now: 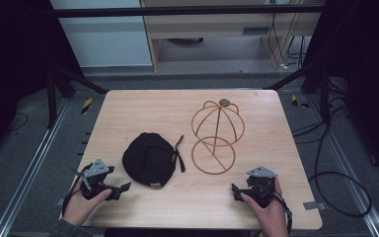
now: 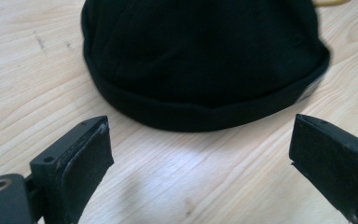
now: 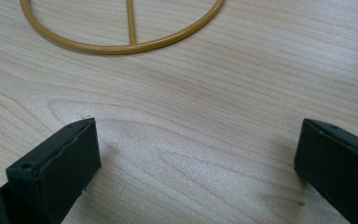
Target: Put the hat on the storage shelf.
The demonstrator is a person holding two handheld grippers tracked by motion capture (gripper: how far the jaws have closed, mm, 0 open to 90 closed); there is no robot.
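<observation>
A black cap (image 1: 149, 159) lies on the wooden table (image 1: 128, 106), just left of a gold wire hat stand (image 1: 216, 136). The left gripper (image 1: 124, 187) rests near the cap's left edge, jaws spread and empty. The right gripper (image 1: 235, 190), below the stand, is also spread wide. This looks like the approach; next, the left jaws must close on the cap's brim. In the left gripper view the cap's top is cut off.

Light: you work under dim overhead light, room around the table (image 1: 187, 106) nearly black | Shadows: soft, faint ones under your jaws in both gripper views | Glare: pale sheen on the wood | Focus: cap (image 2: 200, 56) slightly soft, detail lost in its black; high view grainy.
</observation>
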